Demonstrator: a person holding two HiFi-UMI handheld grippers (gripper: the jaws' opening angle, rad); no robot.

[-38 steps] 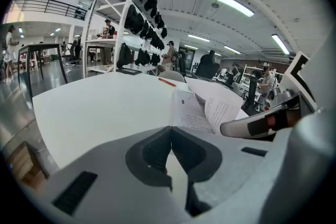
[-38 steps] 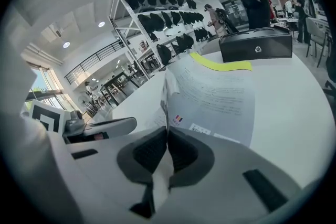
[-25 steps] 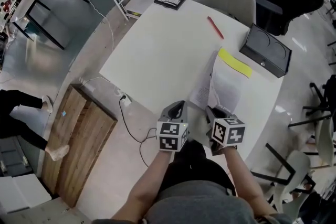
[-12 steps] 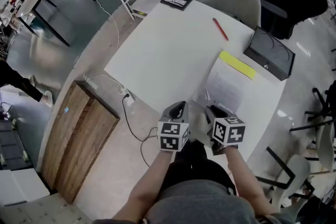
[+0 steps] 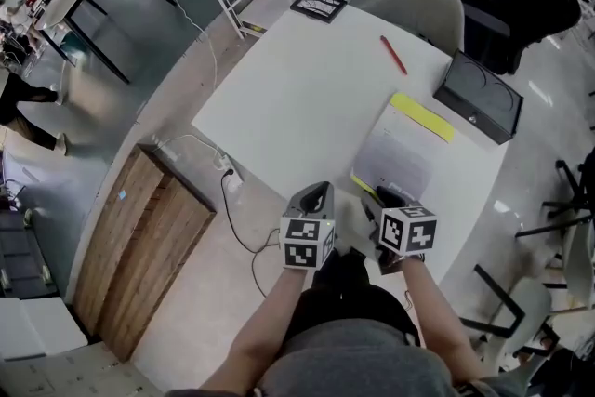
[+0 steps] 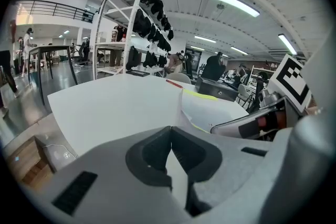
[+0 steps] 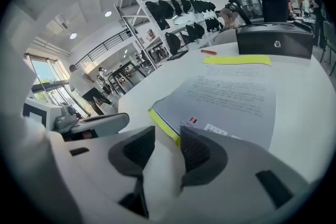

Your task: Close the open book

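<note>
Over the table (image 5: pixel 297 88), right tool (image 7: pixel 167 136) has just been opening, empty, beside the book (image 7: pixel 231 97); left tool (image 6: pixel 171 131) closed.

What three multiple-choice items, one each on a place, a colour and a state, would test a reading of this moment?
1. Where is the red pen?
A. On the book.
B. On the white table, beyond the far end of the book.
C. On the floor.

2. What colour is the strip across the book's far end?
A. Blue.
B. Green.
C. Yellow.

3. How is the book?
A. Lying flat, closed.
B. Standing upright.
C. Open, one page raised.

Key:
1 B: the head view shows the red pen on bare tabletop past the book.
2 C: the head view and the right gripper view both show the strip yellow.
3 A: one flat printed cover faces up, with no page lifted.
</note>
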